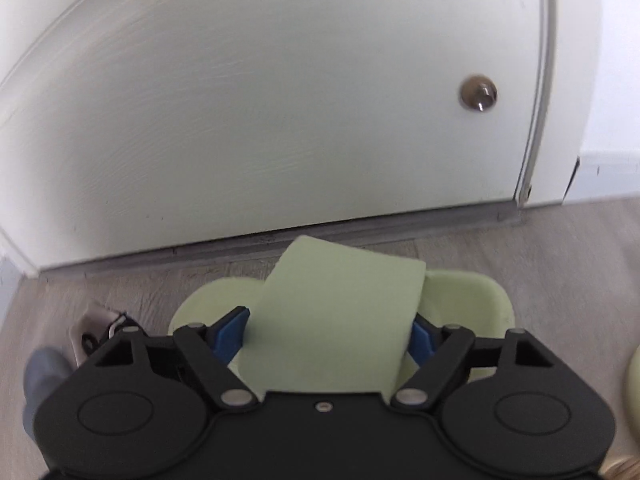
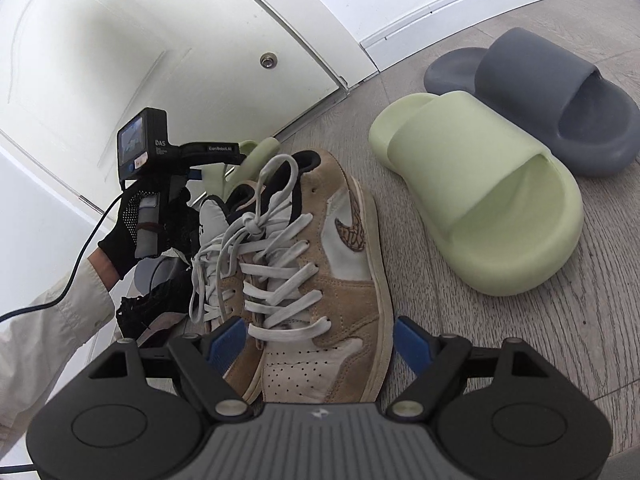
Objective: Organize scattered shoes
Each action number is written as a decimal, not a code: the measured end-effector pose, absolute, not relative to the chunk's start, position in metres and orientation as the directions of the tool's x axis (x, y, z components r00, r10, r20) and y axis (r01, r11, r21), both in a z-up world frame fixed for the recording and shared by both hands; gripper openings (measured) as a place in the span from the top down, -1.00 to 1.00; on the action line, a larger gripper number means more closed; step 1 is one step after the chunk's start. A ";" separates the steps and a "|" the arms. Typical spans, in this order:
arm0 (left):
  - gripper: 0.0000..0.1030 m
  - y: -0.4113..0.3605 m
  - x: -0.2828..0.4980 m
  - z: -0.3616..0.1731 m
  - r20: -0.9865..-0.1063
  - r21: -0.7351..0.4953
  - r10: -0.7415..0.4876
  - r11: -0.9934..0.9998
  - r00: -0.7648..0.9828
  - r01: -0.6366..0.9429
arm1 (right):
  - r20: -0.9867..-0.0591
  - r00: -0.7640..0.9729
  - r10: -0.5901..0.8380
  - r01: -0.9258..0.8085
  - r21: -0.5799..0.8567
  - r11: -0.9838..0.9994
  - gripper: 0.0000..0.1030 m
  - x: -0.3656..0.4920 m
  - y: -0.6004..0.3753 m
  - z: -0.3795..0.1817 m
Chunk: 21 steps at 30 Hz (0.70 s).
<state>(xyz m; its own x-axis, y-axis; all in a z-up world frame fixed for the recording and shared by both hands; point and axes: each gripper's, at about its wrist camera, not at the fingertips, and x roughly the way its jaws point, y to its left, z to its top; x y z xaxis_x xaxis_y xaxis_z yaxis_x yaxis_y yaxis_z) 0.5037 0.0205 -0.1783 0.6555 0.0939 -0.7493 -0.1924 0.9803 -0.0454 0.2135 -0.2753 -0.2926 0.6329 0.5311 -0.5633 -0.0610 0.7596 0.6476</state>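
Left gripper [image 1: 328, 332] jaws pinching green slide [image 1: 340, 312] strap, lifting it by door [image 1: 280, 100] | right gripper [image 2: 320, 344] jaws spread, straddling tan sneaker [image 2: 320, 280] on floor [image 2: 520, 360] | advice: keeping slide level, setting beside its mate [image 2: 480, 200].

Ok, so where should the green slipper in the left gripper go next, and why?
Probably carry the held green slide, pinched by its strap in the left gripper, over to the matching green slide lying on the wood floor beside the grey slide, and set it down next to it. The two look alike, so that would make a tidy pair.
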 end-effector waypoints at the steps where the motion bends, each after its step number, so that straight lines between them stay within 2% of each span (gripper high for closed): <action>1: -0.57 0.018 0.497 -0.162 -0.743 -0.106 0.070 0.970 0.666 -0.220 | -0.552 0.645 0.529 -0.052 0.659 0.751 -0.59 0.213 -0.278 -0.292; 4: -0.56 0.001 0.467 -0.118 -0.712 -0.209 0.032 0.944 0.702 -0.254 | -0.515 0.686 0.515 -0.025 0.690 0.723 -0.59 0.210 -0.289 -0.289; 8: -0.55 -0.035 0.404 -0.085 -0.718 -0.360 -0.078 0.892 0.692 -0.273 | -0.443 0.770 0.459 0.025 0.739 0.673 -0.59 0.198 -0.312 -0.283; 10: -0.55 -0.058 0.367 -0.076 -0.721 -0.396 -0.113 0.877 0.683 -0.273 | -0.395 0.826 0.402 0.047 0.760 0.649 -0.59 0.188 -0.327 -0.276; 17: -0.54 -0.156 0.282 -0.059 -0.730 -0.371 -0.032 0.858 0.682 -0.356 | -0.188 0.965 0.182 0.071 0.859 0.507 -0.59 0.136 -0.397 -0.259; 21: -0.53 -0.188 0.259 -0.044 -0.747 -0.403 -0.029 0.815 0.665 -0.416 | -0.153 0.982 0.108 0.089 0.889 0.450 -0.60 0.119 -0.425 -0.263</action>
